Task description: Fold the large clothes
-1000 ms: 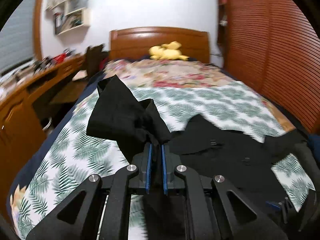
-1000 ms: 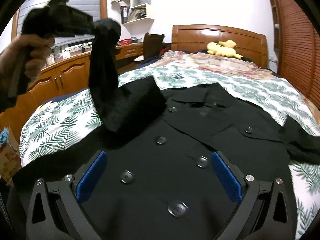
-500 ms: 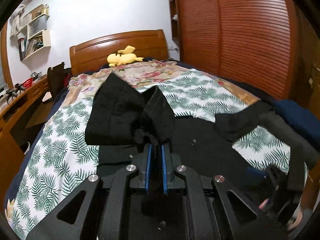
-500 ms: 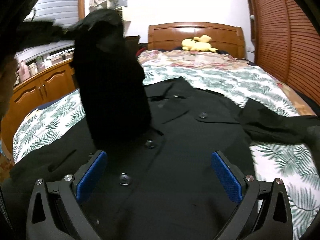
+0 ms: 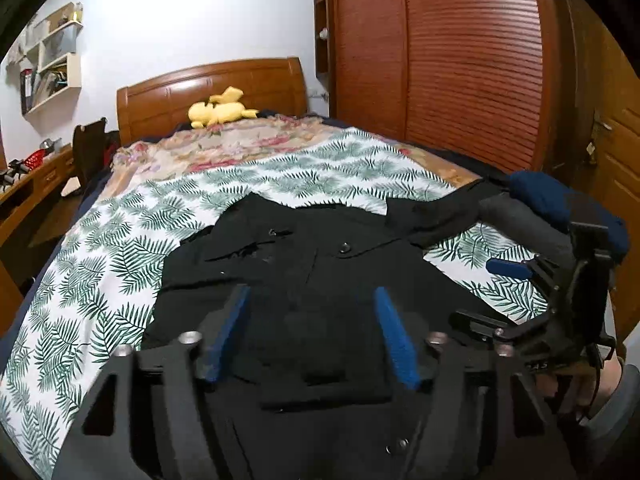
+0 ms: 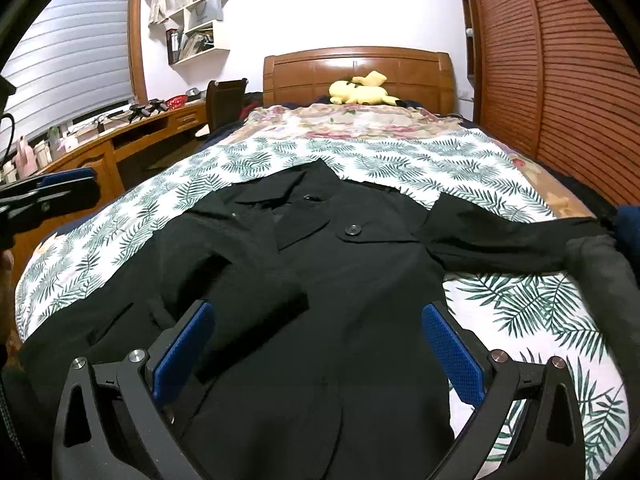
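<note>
Black coat (image 6: 360,280) spread flat, front up, across leaf-print bedspread (image 6: 520,312), collar toward headboard (image 6: 356,72); one sleeve (image 6: 248,300) folded over chest, other sleeve (image 6: 508,240) out sideways w/ cuff near bed edge; left gripper (image 5: 312,320) above coat, jaws opening, nothing between pads; right gripper (image 6: 320,344) wide apart, empty, hovering over coat too; yellow plush (image 6: 362,90) by headboard.

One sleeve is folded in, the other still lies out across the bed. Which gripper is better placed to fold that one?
Probably the right gripper: open, empty, and the outstretched sleeve lies on its side. The left gripper, fingers opening, hangs over the folded sleeve.
</note>
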Available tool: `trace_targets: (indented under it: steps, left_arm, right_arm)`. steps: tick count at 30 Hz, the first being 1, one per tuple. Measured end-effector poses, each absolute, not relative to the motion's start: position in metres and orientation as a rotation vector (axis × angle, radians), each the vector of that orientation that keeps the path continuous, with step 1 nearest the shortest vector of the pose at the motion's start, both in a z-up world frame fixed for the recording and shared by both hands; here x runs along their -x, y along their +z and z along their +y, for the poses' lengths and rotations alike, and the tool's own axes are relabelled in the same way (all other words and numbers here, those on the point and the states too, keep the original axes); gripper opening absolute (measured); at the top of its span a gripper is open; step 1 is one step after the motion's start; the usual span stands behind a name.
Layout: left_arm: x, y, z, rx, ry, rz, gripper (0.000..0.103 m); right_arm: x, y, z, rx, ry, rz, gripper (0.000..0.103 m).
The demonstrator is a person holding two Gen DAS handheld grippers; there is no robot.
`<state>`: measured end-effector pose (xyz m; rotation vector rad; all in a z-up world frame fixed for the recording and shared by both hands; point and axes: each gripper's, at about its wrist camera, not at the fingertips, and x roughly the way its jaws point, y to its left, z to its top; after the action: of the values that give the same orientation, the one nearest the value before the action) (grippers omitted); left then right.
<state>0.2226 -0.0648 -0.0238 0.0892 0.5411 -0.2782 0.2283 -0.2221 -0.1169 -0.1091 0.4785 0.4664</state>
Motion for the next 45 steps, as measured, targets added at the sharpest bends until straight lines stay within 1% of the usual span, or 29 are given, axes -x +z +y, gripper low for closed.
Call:
trace_targets:
  steps: [10, 14, 18, 24, 29, 30, 31, 32, 34, 37, 39, 45]
  left_arm:
    - [-0.195, -0.046, -0.019, -0.028, -0.202, 0.522, 0.072]
    - [-0.191, -0.062, -0.001, -0.015, -0.164, 0.550, 0.072]
    - [-0.186, -0.065, 0.015, 0.002, -0.142, 0.554, 0.072]
    - [-0.176, -0.067, 0.034, 0.021, -0.128, 0.550, 0.072]
    - [-0.172, -0.075, 0.045, 0.023, -0.120, 0.572, 0.072]
    - [-0.171, -0.077, 0.046, 0.020, -0.117, 0.574, 0.072]
    - [-0.171, -0.077, 0.047, 0.018, -0.115, 0.576, 0.072]
    - [-0.171, -0.078, 0.048, 0.018, -0.113, 0.578, 0.072]
    - [-0.170, -0.079, 0.050, 0.022, -0.111, 0.582, 0.072]
    - [-0.170, -0.078, 0.051, 0.027, -0.112, 0.579, 0.072]
    - [-0.171, -0.077, 0.049, 0.030, -0.118, 0.576, 0.072]
    - [-0.178, -0.077, 0.032, 0.022, -0.144, 0.574, 0.072]
  right_arm:
    - [-0.217, -0.127, -0.186, 0.162, 0.552, 0.522, 0.102]
    - [-0.218, -0.129, -0.173, 0.167, 0.607, 0.526, 0.098]
    - [-0.221, -0.133, -0.149, 0.191, 0.656, 0.544, 0.093]
    - [-0.235, -0.144, -0.107, 0.253, 0.699, 0.587, 0.092]
    - [-0.258, -0.147, -0.095, 0.290, 0.704, 0.641, 0.089]
    - [-0.261, -0.148, -0.093, 0.298, 0.702, 0.647, 0.083]
    - [-0.263, -0.149, -0.092, 0.308, 0.700, 0.652, 0.074]
    - [-0.266, -0.148, -0.089, 0.316, 0.698, 0.660, 0.067]
    - [-0.265, -0.147, -0.087, 0.326, 0.701, 0.671, 0.029]
    - [-0.263, -0.145, -0.090, 0.334, 0.693, 0.648, 0.015]
    - [-0.260, -0.141, -0.096, 0.319, 0.689, 0.619, 0.010]
    - [-0.247, -0.124, -0.138, 0.239, 0.655, 0.543, 0.007]
